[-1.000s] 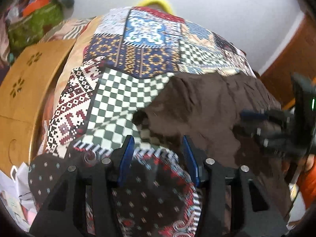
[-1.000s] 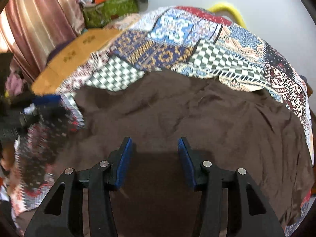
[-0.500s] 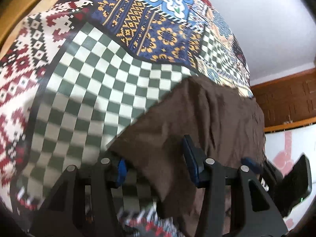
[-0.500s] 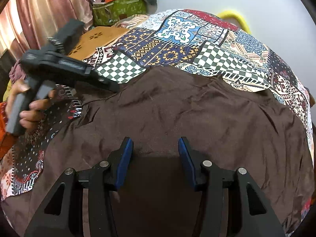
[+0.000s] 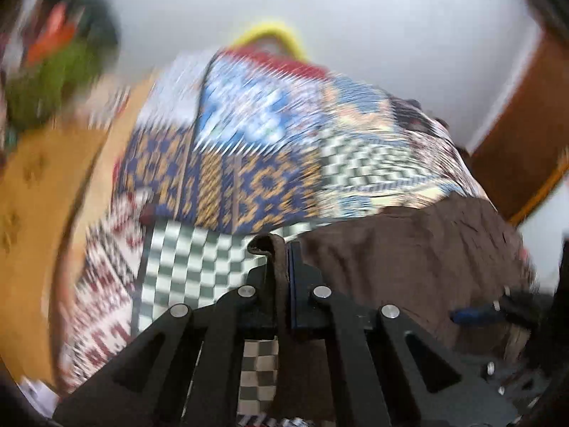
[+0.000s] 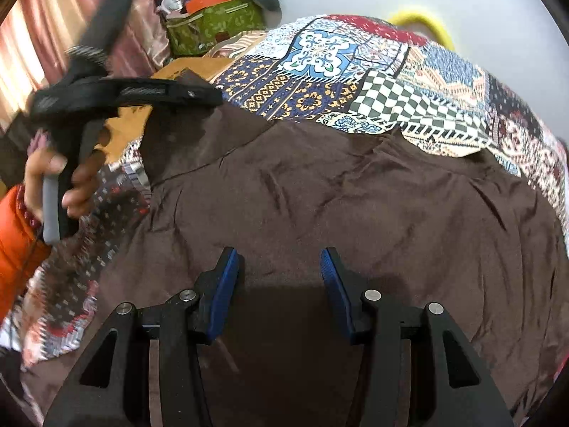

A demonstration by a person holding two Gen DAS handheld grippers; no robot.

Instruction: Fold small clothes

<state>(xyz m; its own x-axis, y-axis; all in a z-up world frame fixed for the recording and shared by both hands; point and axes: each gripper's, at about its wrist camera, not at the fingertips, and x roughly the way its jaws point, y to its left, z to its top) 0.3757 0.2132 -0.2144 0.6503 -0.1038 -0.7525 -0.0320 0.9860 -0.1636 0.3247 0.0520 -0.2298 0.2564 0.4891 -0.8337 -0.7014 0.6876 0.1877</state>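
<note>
A brown garment (image 6: 338, 185) lies spread over a patchwork bedspread (image 6: 320, 57). My left gripper (image 5: 281, 249) is shut on a corner of the brown garment (image 5: 409, 249); the pinched hem sticks up between its blue pads. From the right wrist view that left gripper (image 6: 209, 98) holds the far left corner lifted off the bed, and cloth hangs below it. My right gripper (image 6: 279, 267) hovers open over the garment's near middle, with nothing between its fingers (image 6: 224, 284).
A person's hand (image 6: 53, 185) with an orange sleeve holds the left gripper. A wooden board (image 5: 39, 195) runs along the bed's left side. A green bag (image 6: 217, 25) of items and a curtain (image 6: 39, 46) stand at the back left. A yellow hoop (image 6: 423, 21) leans by the white wall.
My left gripper closed on the garment's left corner and lifted it. The left wrist view swung upward and blurred. My right gripper stayed in place, open.
</note>
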